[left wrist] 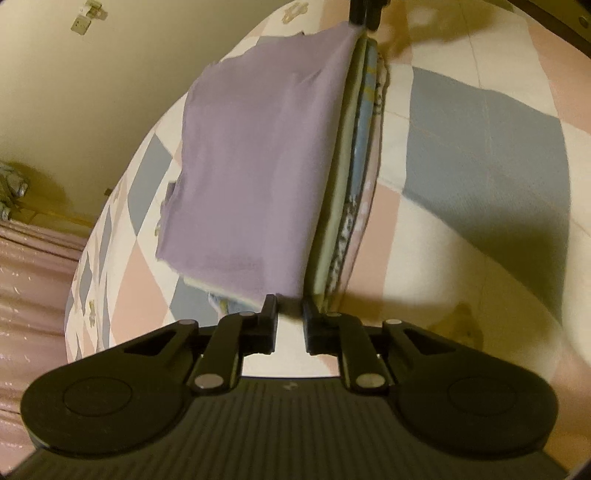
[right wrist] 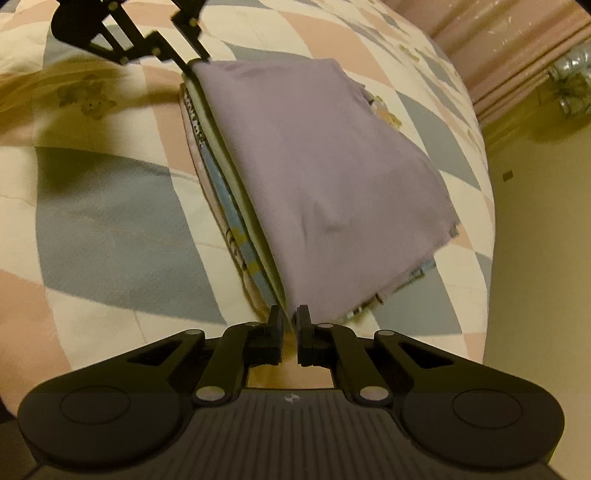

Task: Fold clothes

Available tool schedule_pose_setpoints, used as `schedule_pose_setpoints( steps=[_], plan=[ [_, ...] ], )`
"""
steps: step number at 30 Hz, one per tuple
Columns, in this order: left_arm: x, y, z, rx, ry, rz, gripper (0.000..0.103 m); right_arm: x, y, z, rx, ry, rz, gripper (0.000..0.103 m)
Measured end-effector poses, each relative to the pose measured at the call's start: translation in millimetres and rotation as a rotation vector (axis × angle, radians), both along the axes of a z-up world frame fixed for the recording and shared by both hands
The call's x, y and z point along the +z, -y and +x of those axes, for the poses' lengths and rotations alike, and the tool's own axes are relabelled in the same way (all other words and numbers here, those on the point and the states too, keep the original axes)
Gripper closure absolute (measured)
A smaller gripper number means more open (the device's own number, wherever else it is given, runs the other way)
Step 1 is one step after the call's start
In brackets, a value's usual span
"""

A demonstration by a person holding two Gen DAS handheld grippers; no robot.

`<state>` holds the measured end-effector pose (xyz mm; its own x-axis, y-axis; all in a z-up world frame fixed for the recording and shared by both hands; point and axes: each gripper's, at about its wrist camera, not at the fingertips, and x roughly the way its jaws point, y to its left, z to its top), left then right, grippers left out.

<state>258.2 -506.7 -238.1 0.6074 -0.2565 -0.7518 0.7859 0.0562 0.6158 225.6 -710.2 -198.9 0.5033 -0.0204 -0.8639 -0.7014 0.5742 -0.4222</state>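
Note:
A folded lilac garment (left wrist: 258, 147) (right wrist: 314, 166) lies on top of a stack of folded clothes (left wrist: 364, 122) (right wrist: 225, 206), whose green, blue and patterned edges show along one side. The stack rests on a checked quilt (left wrist: 480, 129) (right wrist: 110, 221). My left gripper (left wrist: 290, 308) (right wrist: 197, 61) pinches one corner of the lilac garment's folded edge, with a small gap between its fingers. At the opposite corner of that edge, my right gripper (right wrist: 289, 315) (left wrist: 364, 18) is shut on the cloth. The folded edge runs straight between the two grippers.
The quilt covers a bed in pink, blue-grey and cream squares with small bear prints. The stack sits near the bed's edge (right wrist: 484, 192), and a yellowish floor lies beyond it. A pink curtain (left wrist: 33, 295) (right wrist: 509, 44) hangs nearby. A wall socket (left wrist: 81, 26) is visible.

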Motion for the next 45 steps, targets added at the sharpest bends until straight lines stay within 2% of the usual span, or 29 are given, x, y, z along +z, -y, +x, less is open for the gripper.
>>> schedule_pose_setpoints(
  steps=[3, 6, 10, 15, 18, 21, 23, 27, 32, 35, 39, 42, 45],
  plan=[
    [8.0, -13.7, 3.1, 0.058, -0.006, -0.004, 0.091, 10.7, 7.6, -1.9, -0.033, 0.004, 0.003, 0.098],
    [22.8, -21.9, 15.7, 0.154, -0.012, -0.055, 0.09, 23.4, 12.5, 0.8, -0.068, 0.022, 0.027, 0.095],
    [41.6, -14.9, 38.7, 0.258, -0.026, -0.15, 0.09, 36.7, 6.6, 22.4, -0.104, 0.026, 0.112, 0.092],
    [44.5, 15.7, 63.7, 0.273, -0.082, -0.222, 0.09, 30.8, -17.0, 59.3, -0.082, 0.004, 0.228, 0.091],
    [26.4, 29.4, 74.3, 0.277, -0.135, -0.206, 0.09, 19.0, -25.5, 77.8, -0.064, -0.025, 0.264, 0.091],
    [9.9, 30.5, 75.2, 0.277, -0.166, -0.175, 0.092, 3.3, -22.1, 93.1, -0.054, -0.089, 0.251, 0.091],
    [13.2, 31.2, 77.4, 0.281, -0.171, -0.182, 0.09, 16.3, -10.5, 100.4, -0.084, -0.033, 0.293, 0.091],
    [33.7, 31.9, 96.0, 0.343, -0.164, -0.267, 0.09, 37.9, 14.2, 127.5, -0.183, 0.036, 0.388, 0.089],
    [41.1, 45.5, 143.2, 0.425, -0.152, -0.326, 0.09, 31.1, 18.7, 164.2, -0.171, 0.082, 0.363, 0.089],
    [31.7, 50.2, 166.6, 0.487, -0.186, -0.325, 0.09, 17.5, 23.6, 181.8, -0.211, 0.04, 0.352, 0.089],
    [15.6, 49.6, 172.7, 0.501, -0.213, -0.278, 0.091, 3.7, 45.4, 193.9, -0.335, -0.039, 0.413, 0.086],
    [22.0, 48.7, 169.7, 0.498, -0.199, -0.272, 0.091, 12.3, 47.9, 194.8, -0.338, -0.008, 0.413, 0.085],
    [38.8, 51.5, 169.3, 0.505, -0.163, -0.33, 0.091, 29.2, 41.2, 191.3, -0.294, 0.049, 0.449, 0.086]
  ],
)
